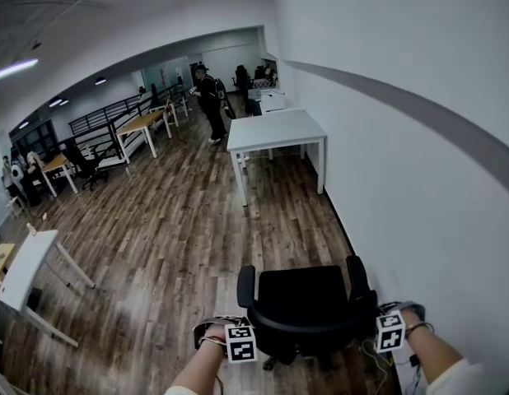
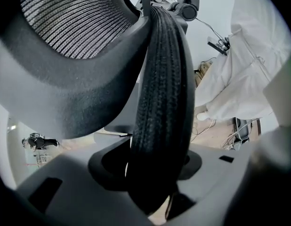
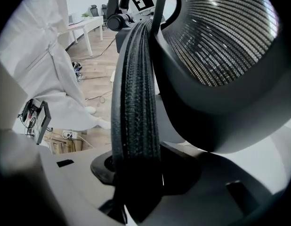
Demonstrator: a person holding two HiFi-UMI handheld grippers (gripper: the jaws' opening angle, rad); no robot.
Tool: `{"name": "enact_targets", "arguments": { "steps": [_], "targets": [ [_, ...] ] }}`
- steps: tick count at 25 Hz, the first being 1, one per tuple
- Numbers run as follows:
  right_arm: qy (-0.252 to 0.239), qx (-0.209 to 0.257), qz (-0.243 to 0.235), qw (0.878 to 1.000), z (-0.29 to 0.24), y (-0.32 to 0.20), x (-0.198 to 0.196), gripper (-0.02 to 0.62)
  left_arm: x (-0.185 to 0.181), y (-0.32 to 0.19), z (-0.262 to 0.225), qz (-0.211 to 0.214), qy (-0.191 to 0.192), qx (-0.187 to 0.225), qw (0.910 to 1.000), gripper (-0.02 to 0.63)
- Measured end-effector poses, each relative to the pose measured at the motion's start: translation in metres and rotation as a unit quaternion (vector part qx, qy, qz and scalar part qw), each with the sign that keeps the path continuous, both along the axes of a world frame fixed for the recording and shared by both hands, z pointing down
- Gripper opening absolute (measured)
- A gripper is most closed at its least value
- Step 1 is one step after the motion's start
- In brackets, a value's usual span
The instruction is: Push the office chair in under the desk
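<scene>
You have the office chair (image 1: 304,303) right in front of you at the near end of the room, its seat facing the white desk (image 1: 275,130) and well short of it. Your left gripper (image 2: 155,173) is clamped narrow on the black ribbed rim of the backrest (image 2: 162,102), which runs up through the gap between its jaws. Your right gripper (image 3: 136,173) grips the opposite edge of that backrest in the same way. A long stretch of bare wood floor (image 1: 271,229) lies between chair and desk. The desk stands against the right-hand wall (image 1: 403,138), with open space between its near legs (image 1: 242,179). The chair's right armrest (image 1: 356,278) sits near that wall, while the left armrest (image 1: 246,286) has free floor beside it. Another white table (image 1: 24,270) is well off to the left. A person (image 1: 211,97) stands near the desk's far left corner.
</scene>
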State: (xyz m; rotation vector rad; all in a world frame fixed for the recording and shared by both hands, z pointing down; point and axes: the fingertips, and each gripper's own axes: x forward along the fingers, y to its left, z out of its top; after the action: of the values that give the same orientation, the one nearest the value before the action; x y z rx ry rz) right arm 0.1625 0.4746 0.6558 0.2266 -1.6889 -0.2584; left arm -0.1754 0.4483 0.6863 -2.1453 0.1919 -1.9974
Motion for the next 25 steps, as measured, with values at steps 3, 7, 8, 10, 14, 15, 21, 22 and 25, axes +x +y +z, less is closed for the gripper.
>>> {"name": "enact_targets", "arguments": {
  "steps": [3, 7, 8, 10, 14, 15, 21, 22, 25],
  "targets": [
    [0.002, 0.006, 0.002, 1.0, 0.005, -0.015, 0.013, 0.186, 0.009, -0.011, 0.002, -0.001, 0.0, 0.0, 1.0, 0.196],
    [0.008, 0.003, -0.006, 1.0, -0.001, -0.027, 0.026, 0.186, 0.022, -0.019, 0.0, -0.008, 0.001, -0.003, 1.0, 0.196],
    [0.009, 0.002, -0.007, 1.0, -0.001, -0.032, 0.029, 0.186, 0.026, -0.023, 0.0, -0.011, 0.001, -0.002, 0.9999, 0.196],
    [0.009, 0.002, -0.009, 1.0, 0.0, -0.045, 0.036, 0.187, 0.033, -0.033, 0.002, -0.014, 0.001, -0.002, 0.9999, 0.196],
    [0.011, 0.007, -0.012, 1.0, 0.003, -0.068, 0.05, 0.188, 0.042, -0.046, 0.002, -0.017, -0.006, -0.013, 0.9998, 0.196],
    [0.011, 0.006, -0.013, 1.0, 0.002, -0.071, 0.051, 0.189, 0.043, -0.049, 0.002, -0.019, -0.005, -0.013, 0.9997, 0.195],
    [0.007, 0.014, -0.018, 1.0, 0.001, -0.098, 0.057, 0.189, 0.052, -0.075, 0.002, -0.025, -0.002, -0.004, 0.9997, 0.196],
    [0.006, 0.012, -0.018, 1.0, -0.001, -0.101, 0.057, 0.189, 0.054, -0.079, 0.001, -0.025, -0.001, -0.004, 0.9997, 0.196],
    [0.007, 0.012, -0.018, 1.0, -0.001, -0.115, 0.062, 0.189, 0.059, -0.093, 0.001, -0.027, 0.001, -0.004, 0.9996, 0.196]
  ]
}}
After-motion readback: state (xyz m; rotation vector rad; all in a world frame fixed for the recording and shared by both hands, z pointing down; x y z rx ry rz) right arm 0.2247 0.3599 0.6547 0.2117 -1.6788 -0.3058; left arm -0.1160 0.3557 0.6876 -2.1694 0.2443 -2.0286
